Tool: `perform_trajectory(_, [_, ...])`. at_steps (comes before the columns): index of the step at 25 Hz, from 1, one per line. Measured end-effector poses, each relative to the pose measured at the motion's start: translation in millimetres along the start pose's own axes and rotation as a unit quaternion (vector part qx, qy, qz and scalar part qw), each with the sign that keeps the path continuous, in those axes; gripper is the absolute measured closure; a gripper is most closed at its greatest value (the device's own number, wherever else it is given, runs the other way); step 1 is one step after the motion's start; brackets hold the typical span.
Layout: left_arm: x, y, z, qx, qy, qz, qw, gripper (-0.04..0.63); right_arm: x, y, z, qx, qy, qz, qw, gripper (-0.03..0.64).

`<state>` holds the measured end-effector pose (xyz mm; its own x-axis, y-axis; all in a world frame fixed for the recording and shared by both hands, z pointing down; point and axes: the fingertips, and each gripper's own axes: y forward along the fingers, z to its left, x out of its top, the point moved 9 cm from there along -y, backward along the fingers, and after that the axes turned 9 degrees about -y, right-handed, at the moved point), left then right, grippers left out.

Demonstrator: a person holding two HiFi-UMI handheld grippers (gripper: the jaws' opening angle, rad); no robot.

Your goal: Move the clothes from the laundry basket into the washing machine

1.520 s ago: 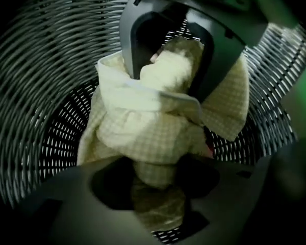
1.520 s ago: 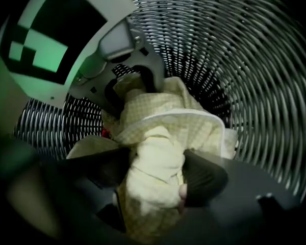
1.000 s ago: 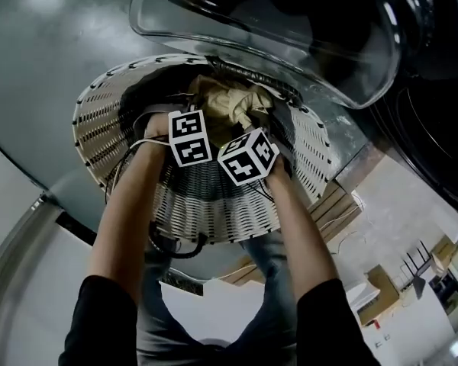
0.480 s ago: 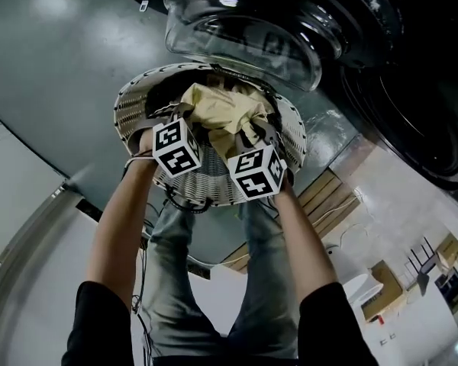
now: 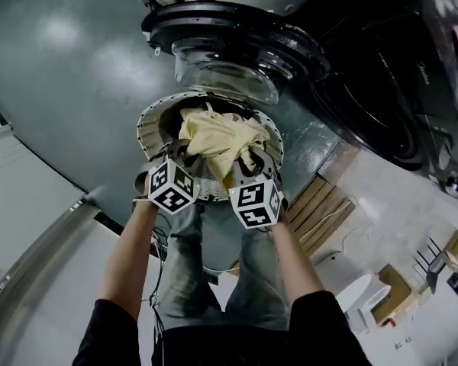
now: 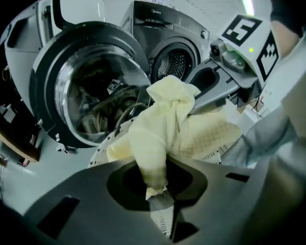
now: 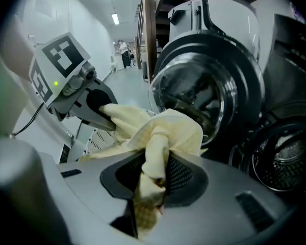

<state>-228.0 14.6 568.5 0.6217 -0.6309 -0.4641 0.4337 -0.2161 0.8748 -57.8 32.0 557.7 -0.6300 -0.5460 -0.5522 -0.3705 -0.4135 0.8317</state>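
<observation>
Hidden: a pale yellow crumpled garment [image 5: 217, 139] is covering the inside of the white woven laundry basket [image 5: 147, 124] in the head view, so anything lying beneath it is not showing.
Cut off: the washing machine's body is running off the top edge of the head view. Only its round glass-fronted door [image 5: 227, 61] is showing whole, standing open just beyond the basket.
Hard to make out: whether the garment's lower end is hanging clear of the basket or touching it.
Gripper views only: both are showing a perforated steel drum [image 6: 171, 63] in a dark-fronted machine beside the open door. The head view is leaving that front black.
Left gripper [image 5: 177, 152]: its jaws are pinching a twisted tail of the garment, nearly pressed together.
Right gripper [image 5: 248, 162]: its jaws are clamping another bunched fold of the same garment.
Garment, look: soft, wrinkled, with a faintly checked weave.
Garment, place: it is hanging bunched between the two grippers, over the basket and in front of the door.
</observation>
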Motion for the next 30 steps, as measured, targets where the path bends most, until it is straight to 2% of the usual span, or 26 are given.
perform_trajectory(4, [24, -49, -10, 0.008, -0.024, -0.033, 0.9991, 0.535, 31, -46, -2, -0.026, 0.009, -0.027, 0.999, 0.515])
perform_trajectory(8, [49, -93, -19, 0.017, -0.031, -0.052, 0.9981, 0.535, 58, -92, -8, -0.038, 0.016, -0.046, 0.998, 0.515])
perform_trajectory(24, [131, -213, -64, 0.031, 0.006, -0.118, 0.9925, 0.535, 108, -228, -25, -0.095, 0.051, -0.106, 0.988, 0.517])
perform_trajectory(30, [168, -241, -80, 0.032, 0.046, -0.14, 0.9885, 0.535, 115, -271, -38, -0.126, 0.072, -0.131, 0.981, 0.517])
